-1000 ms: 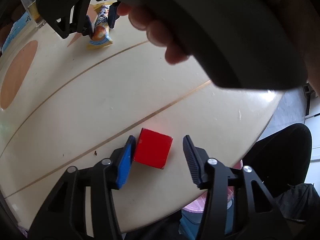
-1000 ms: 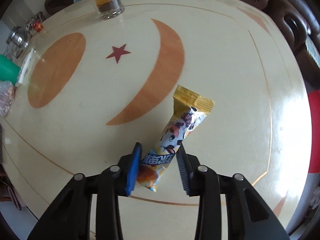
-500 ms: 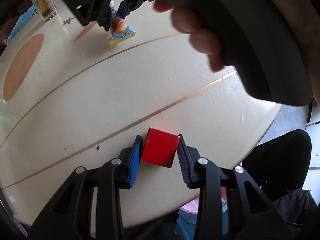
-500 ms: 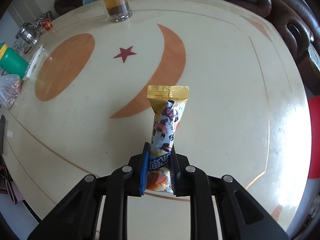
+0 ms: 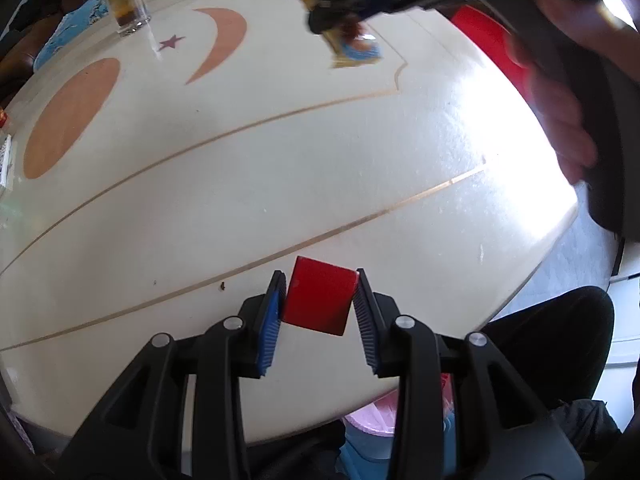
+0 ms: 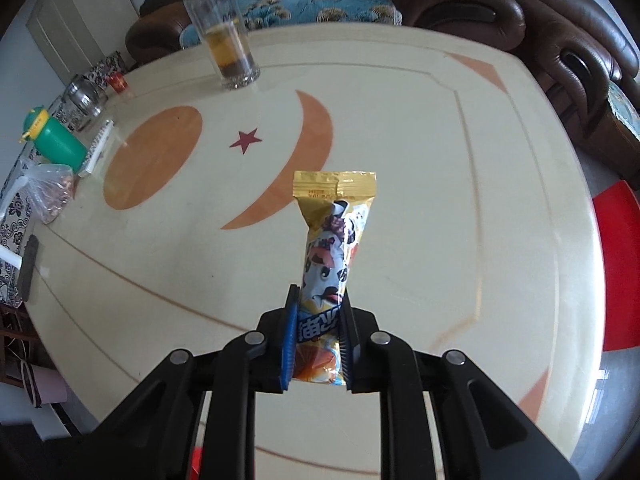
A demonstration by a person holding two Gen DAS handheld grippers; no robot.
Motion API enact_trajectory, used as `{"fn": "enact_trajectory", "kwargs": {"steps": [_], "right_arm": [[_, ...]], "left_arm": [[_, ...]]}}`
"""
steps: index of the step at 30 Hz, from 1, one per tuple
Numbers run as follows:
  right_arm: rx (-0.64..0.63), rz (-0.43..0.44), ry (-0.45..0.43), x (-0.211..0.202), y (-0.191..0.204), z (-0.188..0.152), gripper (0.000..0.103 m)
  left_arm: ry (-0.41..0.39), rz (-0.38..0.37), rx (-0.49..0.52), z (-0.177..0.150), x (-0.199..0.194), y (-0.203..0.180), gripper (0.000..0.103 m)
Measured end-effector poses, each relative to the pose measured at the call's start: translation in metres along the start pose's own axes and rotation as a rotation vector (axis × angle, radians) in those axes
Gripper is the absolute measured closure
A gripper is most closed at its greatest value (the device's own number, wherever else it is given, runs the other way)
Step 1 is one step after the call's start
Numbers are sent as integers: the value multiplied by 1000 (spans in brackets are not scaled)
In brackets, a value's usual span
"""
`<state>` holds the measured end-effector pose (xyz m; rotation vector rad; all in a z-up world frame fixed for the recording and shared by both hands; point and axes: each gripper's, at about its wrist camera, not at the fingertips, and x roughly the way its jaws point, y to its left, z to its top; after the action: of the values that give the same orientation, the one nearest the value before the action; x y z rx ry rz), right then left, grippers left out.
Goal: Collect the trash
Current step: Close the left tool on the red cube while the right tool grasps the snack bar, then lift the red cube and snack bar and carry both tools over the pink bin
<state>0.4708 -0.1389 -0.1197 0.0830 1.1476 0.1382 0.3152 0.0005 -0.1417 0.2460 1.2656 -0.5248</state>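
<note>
Trash was held in both grippers above the cream round table (image 5: 280, 184). Nearest the table's front edge, a red block (image 5: 318, 300) was clamped between the ribbed pads of the left gripper (image 5: 318, 312), both pads pressed flat against its sides; whether the block rested on the tabletop or hung just clear of it could not be told. Under that same edge of the table, a pink-lined bin (image 5: 364, 424) was partly seen between the gripper's black arms.

Farther in over the table, a gold-ended snack wrapper (image 6: 332, 256) was pinched at its lower end by the closed right gripper (image 6: 318, 340), and its free end was stood up away from the jaws, clear of the tabletop. In the left wrist view the same wrapper (image 5: 352, 46) was seen blurred, hung below the right gripper and the person's hand (image 5: 556, 108) around its handle.

Beyond the wrapper, a red star inlay (image 6: 245, 140) was set in the table's middle between an orange oval and a crescent. At the table's far edge a lidded glass (image 6: 224, 44) with amber liquid was stood, and at its left edge a green bottle (image 6: 52, 142) was laid beside a clear bag (image 6: 48, 192).
</note>
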Motion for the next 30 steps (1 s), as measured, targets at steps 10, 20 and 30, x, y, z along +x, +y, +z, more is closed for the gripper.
{"fn": "enact_trajectory", "kwargs": {"steps": [10,20,30], "right_arm": [[-21,48,-97,-75,-10,-44,85],[-75,28,-183,-156,-7,-117,85],[-96,30,-232,-209,-1,-186,85]], "left_arm": [[-68,49,7,-9,-48,-12,68],[-181,110,30,-38,-111,-45,68],[-245,129,31,-75,-148,-73,68]]}}
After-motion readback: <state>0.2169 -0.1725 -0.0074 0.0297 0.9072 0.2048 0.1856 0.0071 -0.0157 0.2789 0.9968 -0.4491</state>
